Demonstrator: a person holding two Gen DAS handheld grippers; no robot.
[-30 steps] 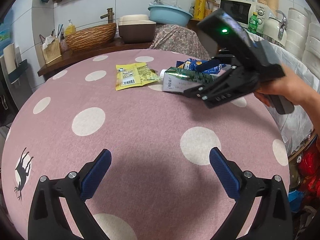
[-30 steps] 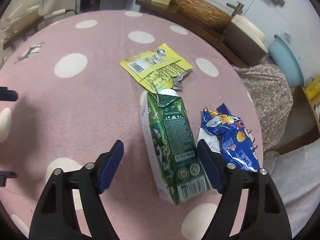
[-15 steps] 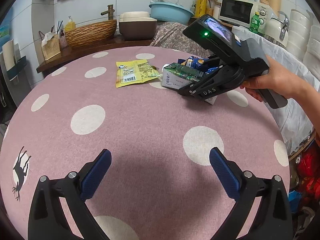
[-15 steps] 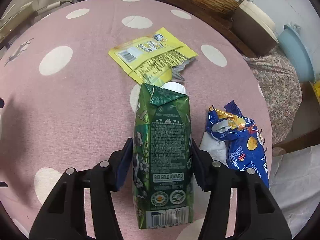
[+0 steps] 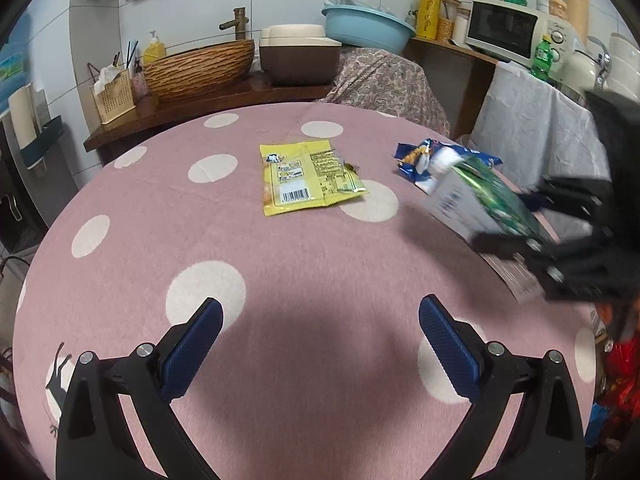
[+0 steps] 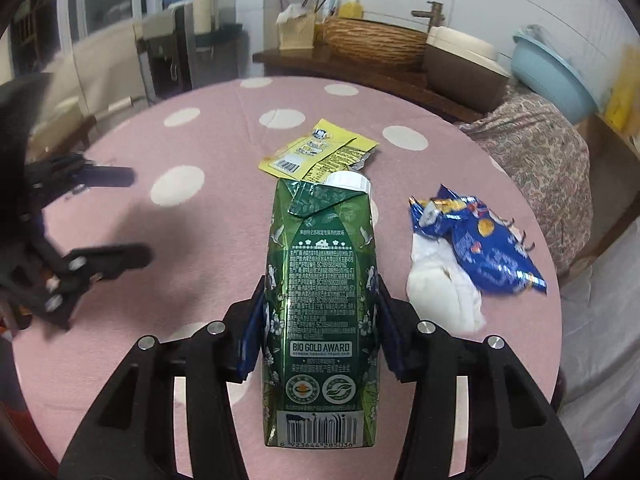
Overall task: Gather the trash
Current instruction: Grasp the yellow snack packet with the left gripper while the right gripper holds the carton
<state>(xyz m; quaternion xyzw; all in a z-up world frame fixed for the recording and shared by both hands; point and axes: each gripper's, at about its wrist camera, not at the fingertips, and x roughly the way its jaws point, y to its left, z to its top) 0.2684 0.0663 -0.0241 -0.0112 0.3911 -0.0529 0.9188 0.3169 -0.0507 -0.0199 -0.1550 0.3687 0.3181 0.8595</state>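
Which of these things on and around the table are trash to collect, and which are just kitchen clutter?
Trash: green carton in right gripper; yellow wrapper; blue snack bag; white tissue.
Clutter: woven basket; blue basin; microwave.

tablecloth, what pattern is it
Pink tablecloth with white polka dots; left wrist view shows it best.

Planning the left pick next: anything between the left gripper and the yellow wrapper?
Nothing visible. The left gripper is open over bare pink tablecloth, and the yellow wrapper lies flat ahead with only cloth between. The right gripper holds the green carton off to the side.
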